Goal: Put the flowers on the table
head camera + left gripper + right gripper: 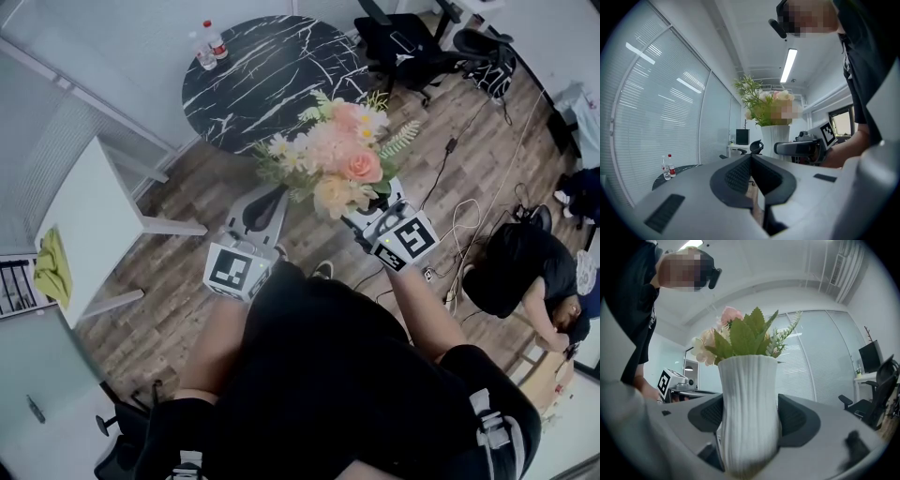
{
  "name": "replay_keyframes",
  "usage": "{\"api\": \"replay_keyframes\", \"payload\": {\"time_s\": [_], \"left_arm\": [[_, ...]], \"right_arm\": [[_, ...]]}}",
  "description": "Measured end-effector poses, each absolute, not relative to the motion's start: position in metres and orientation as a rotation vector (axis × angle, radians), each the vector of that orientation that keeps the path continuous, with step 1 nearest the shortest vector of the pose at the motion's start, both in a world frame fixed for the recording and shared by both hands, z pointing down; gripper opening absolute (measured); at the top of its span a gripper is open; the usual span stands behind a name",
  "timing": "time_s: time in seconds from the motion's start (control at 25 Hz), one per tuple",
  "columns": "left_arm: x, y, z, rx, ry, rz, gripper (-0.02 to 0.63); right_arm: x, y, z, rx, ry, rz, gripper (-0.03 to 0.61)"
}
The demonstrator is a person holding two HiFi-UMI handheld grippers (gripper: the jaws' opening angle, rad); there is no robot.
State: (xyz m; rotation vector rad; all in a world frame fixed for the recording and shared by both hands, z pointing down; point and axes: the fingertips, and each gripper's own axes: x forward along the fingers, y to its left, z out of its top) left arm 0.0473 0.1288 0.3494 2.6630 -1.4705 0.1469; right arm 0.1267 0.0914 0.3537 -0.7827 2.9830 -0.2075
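The right claw (751, 427) pinches a white ribbed vase (749, 394) low on its body, gripped from both sides. The hold looks chosen to carry the arrangement upright and leave the base free for setting down. The left claw (752, 178) rides just beside it, pressed together on nothing, apparently spare for this carry and held clear of the blooms. From the vase rise the flowers (339, 161), a full, rounded bunch of pink and peach roses and small white daisies, with jagged green leaves and pale feathery sprigs poking out round the edge. They look artificial, though that is only a judgement. The bunch spreads wider than its vase, so in the head view it hides the right claw's jaws altogether. It hangs in the air above the wood floor (178, 253), touching nothing but the claw, close to the near edge of the round black marble-patterned counter (262, 84). Whether the blooms already overhang that edge cannot be told. The counter is mostly bare, with two water bottles (208, 45) standing at its far rim, which seems to leave ample room for the vase. Beyond it a black office chair (403, 42) sits by the counter, and a person (525, 272) in dark clothes crouches on the floor at the right among loose cables (459, 225).
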Motion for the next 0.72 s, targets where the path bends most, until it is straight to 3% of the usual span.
{"api": "replay_keyframes", "payload": {"time_s": [0.72], "left_arm": [[-0.001, 0.032, 0.362, 2.692, -1.386, 0.112, 0.013]], "right_arm": [[0.077, 0.004, 0.359, -0.847, 2.99, -0.2, 0.356]]}}
